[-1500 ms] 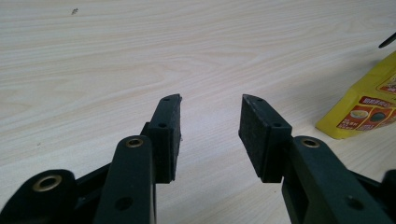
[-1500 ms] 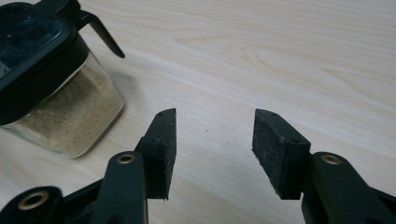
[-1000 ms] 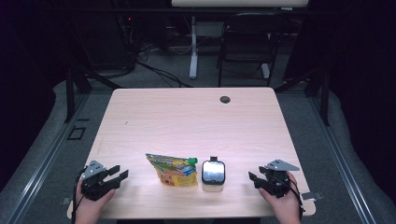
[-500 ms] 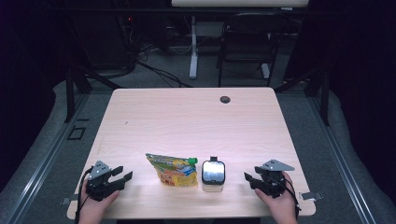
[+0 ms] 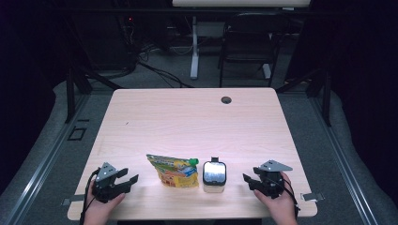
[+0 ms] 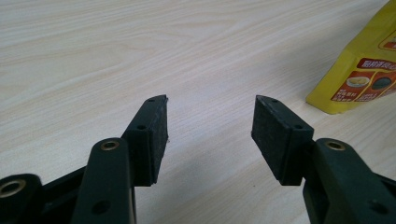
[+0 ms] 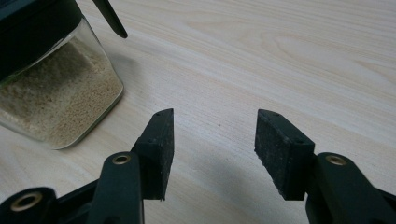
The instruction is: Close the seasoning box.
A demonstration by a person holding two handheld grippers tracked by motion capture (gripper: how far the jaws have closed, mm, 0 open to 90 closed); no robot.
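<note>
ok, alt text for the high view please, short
A person's two hands hold a black left gripper and a black right gripper, both open and empty, at the near edge of a pale wooden table. Between them lie a yellow, green-capped pouch and a clear black-lidded jar.

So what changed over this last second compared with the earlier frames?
The left hand-held gripper has just been opening its jaws; they now stand wide with nothing between them, only bare table. Nothing was picked up or released. The right hand-held gripper, also open, the yellow pouch and the jar stayed where they were.
</note>
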